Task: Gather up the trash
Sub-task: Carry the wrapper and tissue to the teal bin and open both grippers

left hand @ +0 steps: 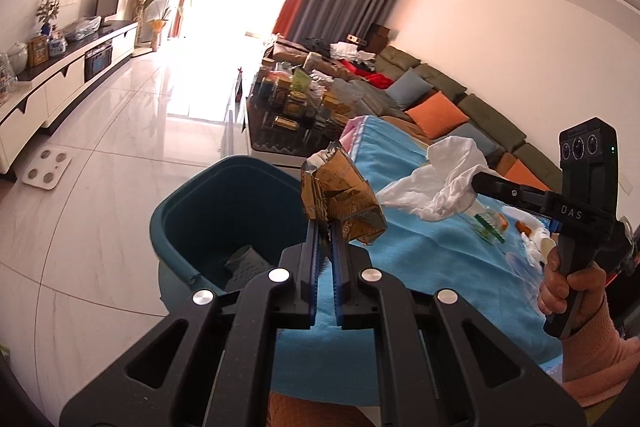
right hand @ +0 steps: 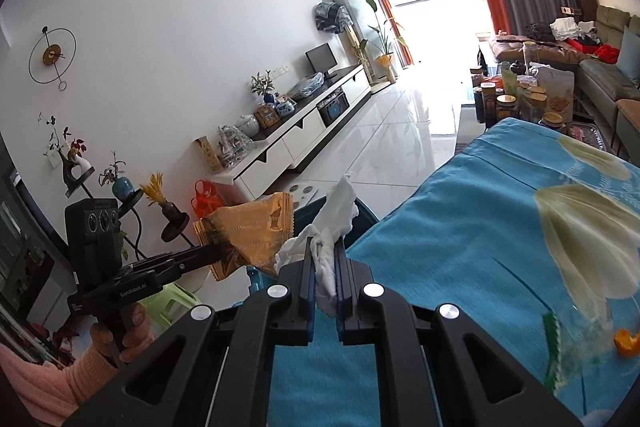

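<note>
Left wrist view: I have my left hand-held gripper [left hand: 325, 227] clenched on a crumpled gold foil snack wrapper [left hand: 342, 193], which projects forward past the fingertips. The open teal plastic bin [left hand: 224, 203] stands on the floor just left of and below the wrapper, hard against the edge of the blue cloth-covered table [left hand: 432, 267]. My right hand-held gripper [left hand: 474, 183] grips a crumpled white tissue [left hand: 444, 183] over the table, farther from the bin. I judge the left load nearer the drop; the next move goes leftward over the rim.
</note>
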`<move>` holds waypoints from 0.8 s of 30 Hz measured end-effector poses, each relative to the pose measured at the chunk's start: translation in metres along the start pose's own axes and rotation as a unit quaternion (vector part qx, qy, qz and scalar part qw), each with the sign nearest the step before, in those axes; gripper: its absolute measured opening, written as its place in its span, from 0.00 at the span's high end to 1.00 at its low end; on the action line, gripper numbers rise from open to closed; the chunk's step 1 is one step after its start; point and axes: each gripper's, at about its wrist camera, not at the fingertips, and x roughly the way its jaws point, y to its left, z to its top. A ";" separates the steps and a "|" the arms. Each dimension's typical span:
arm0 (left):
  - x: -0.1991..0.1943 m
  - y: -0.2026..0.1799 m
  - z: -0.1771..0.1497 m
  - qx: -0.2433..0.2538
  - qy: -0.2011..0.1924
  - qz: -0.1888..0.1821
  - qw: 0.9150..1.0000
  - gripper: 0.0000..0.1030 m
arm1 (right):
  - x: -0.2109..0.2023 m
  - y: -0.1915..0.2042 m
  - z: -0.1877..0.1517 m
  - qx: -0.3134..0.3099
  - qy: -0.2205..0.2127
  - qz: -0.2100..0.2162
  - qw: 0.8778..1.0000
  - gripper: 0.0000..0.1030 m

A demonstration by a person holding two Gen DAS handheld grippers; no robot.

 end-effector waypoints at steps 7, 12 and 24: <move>0.007 0.017 -0.002 -0.013 0.008 0.015 1.000 0.94 | 0.019 0.008 0.004 -0.006 0.014 0.003 1.000 0.94; 0.015 0.023 -0.005 -0.022 0.017 0.024 0.999 0.94 | 0.035 0.011 0.010 -0.001 0.024 0.007 1.000 0.94; 0.034 0.038 -0.007 -0.038 0.035 0.044 0.998 0.94 | 0.074 0.016 0.016 -0.005 0.059 0.002 0.998 0.94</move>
